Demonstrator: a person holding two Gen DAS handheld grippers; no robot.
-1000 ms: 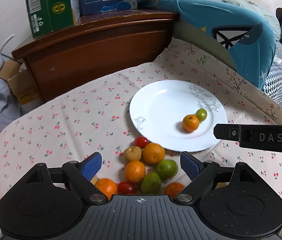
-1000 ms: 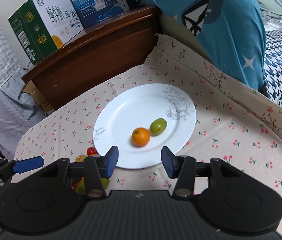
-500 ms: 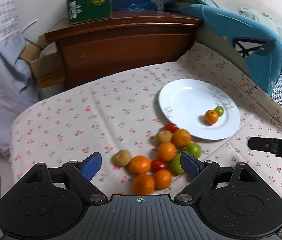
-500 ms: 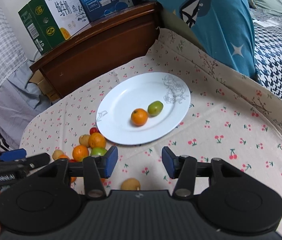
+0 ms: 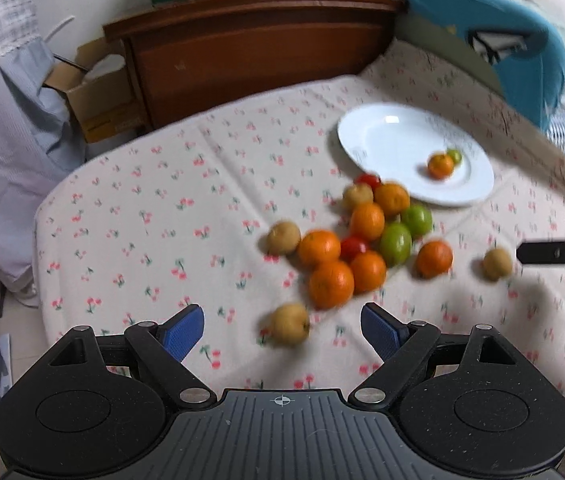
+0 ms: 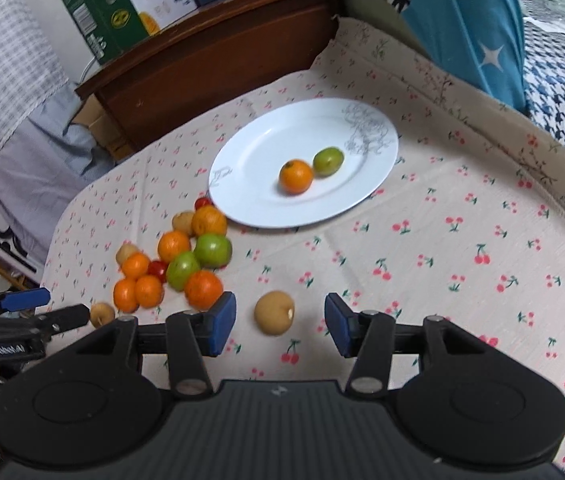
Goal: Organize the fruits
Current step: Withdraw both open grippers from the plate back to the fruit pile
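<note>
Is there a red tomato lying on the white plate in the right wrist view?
No, the white plate holds only an orange fruit and a green fruit; the red tomato lies on the cloth beside its rim.

**Fruit heap beside a white plate**

The left tongs point(image 5: 282, 330) hang wide apart over the cherry-print tabletop point(image 5: 154, 216), gripping nothing. A brown fruit point(image 5: 289, 324) lies between their blue pads point(image 5: 184, 332). Beyond it sits a heap of fruit point(image 5: 356, 240). The white plate point(image 5: 386, 140) holds an orange point(image 5: 440, 165) touching a green fruit point(image 5: 454, 155).
</note>
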